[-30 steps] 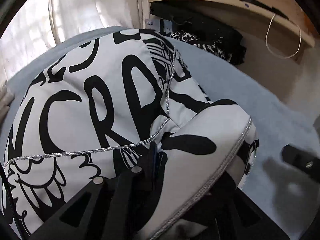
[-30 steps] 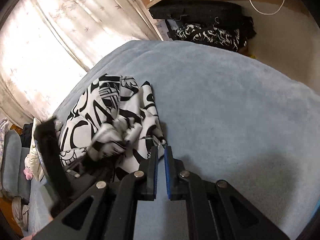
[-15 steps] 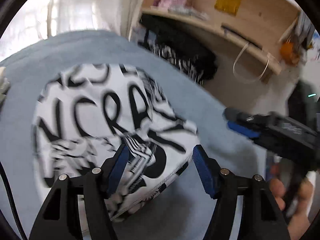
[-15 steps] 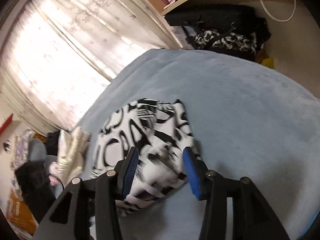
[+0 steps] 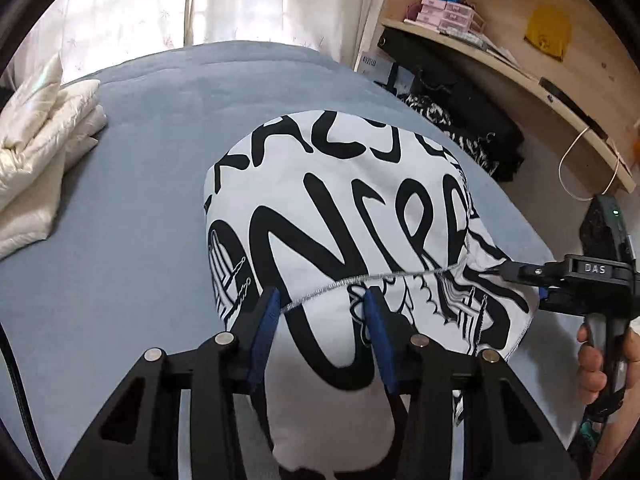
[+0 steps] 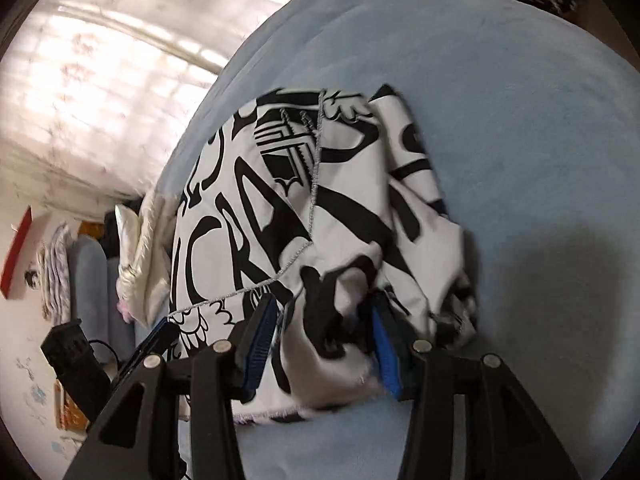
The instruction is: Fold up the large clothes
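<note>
A white garment with big black lettering (image 5: 352,224) lies folded in a bundle on the blue-grey bed (image 5: 132,184). My left gripper (image 5: 322,312) is open, its blue pads on either side of the garment's near edge with a silver seam. My right gripper (image 6: 322,320) is open too, its jaws straddling a bunched corner of the same garment (image 6: 304,208). The right gripper also shows in the left wrist view (image 5: 520,276) at the garment's right edge, and the left gripper shows in the right wrist view (image 6: 154,340) at the left.
A folded cream quilted item (image 5: 36,136) lies at the bed's left side. A wooden shelf (image 5: 500,60) with boxes and dark clothes piled under it (image 5: 472,120) stands beyond the bed's far right. Curtains (image 5: 200,4) hang behind.
Both grippers went from shut to open. The left one let go of the garment, drew back, and now sits at its near edge. The right one moved in onto the garment's corner.
</note>
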Demonstrator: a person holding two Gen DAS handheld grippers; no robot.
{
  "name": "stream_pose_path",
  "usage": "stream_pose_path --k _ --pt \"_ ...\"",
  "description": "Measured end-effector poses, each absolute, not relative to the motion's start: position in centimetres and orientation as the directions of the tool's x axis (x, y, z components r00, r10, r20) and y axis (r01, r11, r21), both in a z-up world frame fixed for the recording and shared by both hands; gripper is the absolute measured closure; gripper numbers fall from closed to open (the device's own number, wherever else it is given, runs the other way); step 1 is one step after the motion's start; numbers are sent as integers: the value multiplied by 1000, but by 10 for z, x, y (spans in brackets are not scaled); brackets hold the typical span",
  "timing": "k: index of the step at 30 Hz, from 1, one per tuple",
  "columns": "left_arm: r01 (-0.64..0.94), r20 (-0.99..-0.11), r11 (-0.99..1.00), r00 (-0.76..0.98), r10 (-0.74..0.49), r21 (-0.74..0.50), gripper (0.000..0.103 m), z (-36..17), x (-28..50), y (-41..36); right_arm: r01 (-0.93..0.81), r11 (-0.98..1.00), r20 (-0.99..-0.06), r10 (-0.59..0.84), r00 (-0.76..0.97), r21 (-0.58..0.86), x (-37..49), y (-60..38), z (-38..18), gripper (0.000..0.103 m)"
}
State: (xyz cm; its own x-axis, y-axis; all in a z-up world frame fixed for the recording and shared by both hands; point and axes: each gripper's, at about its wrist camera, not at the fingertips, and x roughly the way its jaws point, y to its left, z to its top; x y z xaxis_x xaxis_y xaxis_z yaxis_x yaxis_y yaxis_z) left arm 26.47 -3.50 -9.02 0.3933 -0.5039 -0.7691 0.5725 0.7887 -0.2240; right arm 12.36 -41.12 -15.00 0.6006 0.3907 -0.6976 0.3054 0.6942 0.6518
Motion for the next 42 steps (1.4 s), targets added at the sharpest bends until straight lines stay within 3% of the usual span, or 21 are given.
stream_pose_path --k 1,2,5,9,13,18,21,22,23,25,28,35,36,38,40,42 --pt "573 -768 790 398 -501 -218 61 -91 264 -36 300 698 -698 394 598 651 127 -410 -152 60" --pt "572 -769 792 403 -497 -212 60 -93 266 -39 297 707 -703 387 596 642 132 -409 -153 78" --pt "585 -775 791 412 -480 -179 60 -97 266 -52 257 778 -710 315 630 573 135 -406 -132 85" --pt "619 -774 775 425 -469 -129 60 -110 260 -75 216 843 -647 189 738 493 118 -410 -91 86" --pt "629 -785 777 492 -377 22 60 -136 247 -93 296 877 -773 125 622 380 132 -408 -136 86" --pt "625 -771 780 506 -386 20 60 -135 242 -89 305 841 -759 178 626 448 125 -417 -146 85" --pt "633 -785 773 461 -413 -35 59 -120 245 -82 313 834 -756 176 630 455 124 -422 -128 79" --pt "636 -787 769 442 -431 -64 58 -114 248 -80 314 833 -740 159 654 456 122 -426 -119 70" --pt "637 -778 762 417 -469 -118 56 -103 252 -75 311 829 -722 151 675 465 121 -430 -112 55" --pt "617 -752 768 422 -506 -170 49 -88 260 -71 300 817 -687 153 710 492 128 -439 -103 38" --pt "584 -743 792 448 -498 -178 44 -75 283 -77 321 808 -703 155 694 495 157 -453 -107 37" --pt "538 -820 839 442 -364 -82 44 -95 340 -123 397 720 -758 272 593 569 236 -479 -142 37" --pt "535 -823 841 441 -358 -79 42 -97 344 -127 394 724 -765 285 577 567 242 -478 -146 44" --pt "523 -813 851 472 -341 -53 36 -99 350 -135 378 768 -793 264 549 517 250 -471 -146 95" --pt "506 -814 862 493 -307 -19 28 -102 356 -140 361 815 -805 201 558 453 254 -465 -138 96" --pt "475 -824 880 498 -271 -3 13 -112 361 -140 363 846 -818 138 558 390 256 -457 -138 96"
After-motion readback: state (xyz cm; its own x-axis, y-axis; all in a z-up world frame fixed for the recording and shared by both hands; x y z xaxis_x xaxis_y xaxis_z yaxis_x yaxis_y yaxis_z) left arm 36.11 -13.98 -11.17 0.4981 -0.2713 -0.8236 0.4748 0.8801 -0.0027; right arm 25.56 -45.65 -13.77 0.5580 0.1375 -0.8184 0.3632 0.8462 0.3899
